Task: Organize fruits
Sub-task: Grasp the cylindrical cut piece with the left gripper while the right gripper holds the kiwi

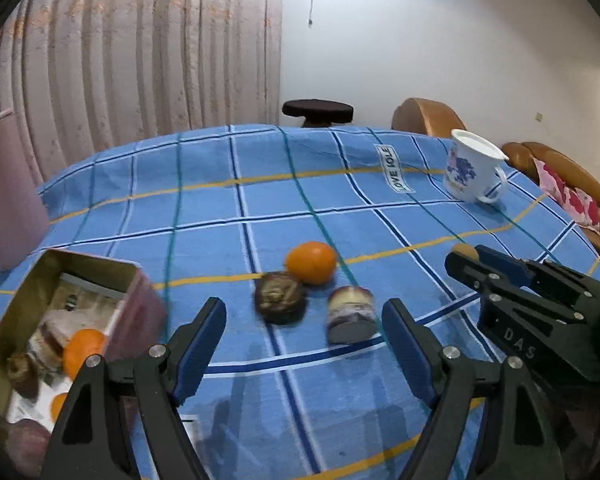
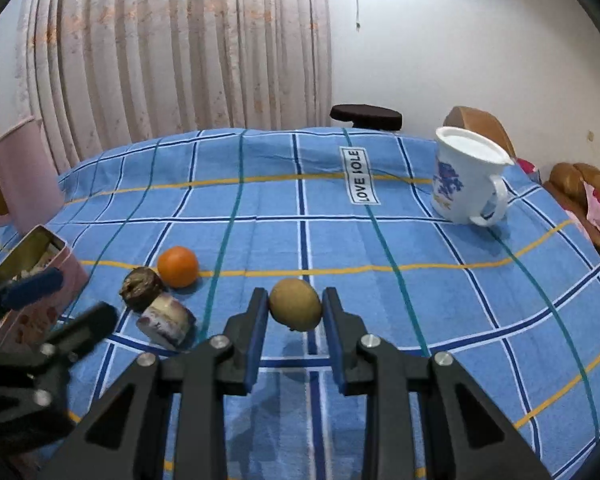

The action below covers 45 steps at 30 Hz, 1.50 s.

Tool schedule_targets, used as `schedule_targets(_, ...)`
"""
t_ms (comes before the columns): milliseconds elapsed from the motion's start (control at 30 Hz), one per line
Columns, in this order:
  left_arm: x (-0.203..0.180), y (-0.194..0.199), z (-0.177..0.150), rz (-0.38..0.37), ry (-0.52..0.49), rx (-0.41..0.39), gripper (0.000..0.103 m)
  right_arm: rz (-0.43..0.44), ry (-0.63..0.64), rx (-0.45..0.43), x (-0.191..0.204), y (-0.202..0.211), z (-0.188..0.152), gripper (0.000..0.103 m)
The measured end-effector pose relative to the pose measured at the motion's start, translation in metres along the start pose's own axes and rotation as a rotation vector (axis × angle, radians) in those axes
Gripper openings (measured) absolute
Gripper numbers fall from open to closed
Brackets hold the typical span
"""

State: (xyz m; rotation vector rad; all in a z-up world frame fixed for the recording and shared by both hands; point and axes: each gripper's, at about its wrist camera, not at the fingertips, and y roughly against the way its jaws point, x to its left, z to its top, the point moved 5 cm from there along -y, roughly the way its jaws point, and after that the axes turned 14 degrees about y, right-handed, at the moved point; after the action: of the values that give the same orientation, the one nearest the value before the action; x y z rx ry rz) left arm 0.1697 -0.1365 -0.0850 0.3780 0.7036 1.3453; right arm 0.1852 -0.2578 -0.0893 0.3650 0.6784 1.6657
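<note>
- Right gripper: black tongs with blue pads, closed on a brownish-green oval kiwi-like fruit. A pad touches each flank; the fruit's long axis runs across the jaws, roughly level. A shadow on the cloth below suggests it is lifted clear.
- Left gripper: same build, jaws spread wide, nothing between them.
- Open rectangular tin box with pink sides sits on the blue checked tablecloth, at about 9 o'clock from the left tongs and about 10 o'clock from the right. It already holds an orange fruit and other blurred items.
- Loose on the cloth at 12 o'clock of the left tongs: round orange tangerine, touching a dark brown round item; a purple-white cylindrical piece lies near.
- Judgement: the held fruit must travel leftward over this cluster to the box; the left hand is nearer the cluster and the box.
</note>
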Motion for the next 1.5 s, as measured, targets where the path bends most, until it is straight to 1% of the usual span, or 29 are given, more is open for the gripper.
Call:
schedule_targets(100,-0.008,-0.006,-0.003,-0.032,-0.003,0.015,0.081,0.015,-0.036,-0.001,-0.008,0.000,-0.002,0.031)
schedule_targets(133,-0.011,-0.008,-0.005,-0.040,-0.008,0.022,0.078,0.020,-0.045,-0.004,-0.009,0.000,-0.002,0.031)
schedule_targets(167,-0.013,-0.010,-0.006,-0.046,-0.013,0.032,0.072,0.022,-0.049,-0.006,-0.010,0.000,-0.002,0.031)
schedule_targets(200,-0.015,-0.014,-0.008,-0.050,-0.014,0.053,0.068,0.021,-0.054,-0.011,-0.011,0.001,-0.003,0.031)
schedule_targets(233,-0.015,-0.017,-0.008,-0.051,-0.010,0.069,0.060,0.022,-0.056,-0.015,-0.012,0.002,-0.002,0.031)
schedule_targets(267,-0.016,-0.020,-0.008,-0.056,-0.002,0.081,0.058,0.023,-0.055,-0.018,-0.012,0.002,-0.002,0.031)
schedule_targets(367,-0.020,-0.026,-0.007,-0.052,-0.010,0.093,0.058,0.021,-0.043,-0.017,-0.009,0.002,-0.002,0.031)
schedule_targets(533,-0.024,-0.037,-0.011,-0.044,-0.019,0.141,0.058,0.027,-0.040,-0.007,-0.009,0.000,-0.002,0.031)
schedule_targets(567,-0.024,-0.038,-0.011,-0.044,-0.015,0.148,0.045,0.030,-0.041,-0.003,-0.009,-0.001,-0.002,0.031)
schedule_targets(600,-0.023,-0.040,-0.011,-0.048,-0.009,0.160,0.038,0.035,-0.042,0.001,-0.009,-0.002,-0.003,0.031)
schedule_targets(667,-0.021,-0.040,-0.010,-0.061,0.004,0.166,0.036,0.040,-0.041,0.004,-0.009,-0.003,-0.003,0.031)
schedule_targets(767,-0.018,-0.036,-0.009,-0.070,0.016,0.148,0.036,0.045,-0.040,-0.005,-0.008,-0.001,-0.003,0.031)
schedule_targets(1200,-0.023,0.001,-0.001,-0.050,-0.024,-0.067,0.036,0.056,-0.019,-0.103,-0.003,0.017,0.002,0.031)
schedule_targets(1500,-0.022,0.012,-0.001,-0.044,-0.027,-0.122,0.036,0.048,0.000,-0.162,0.000,0.029,0.004,0.031)
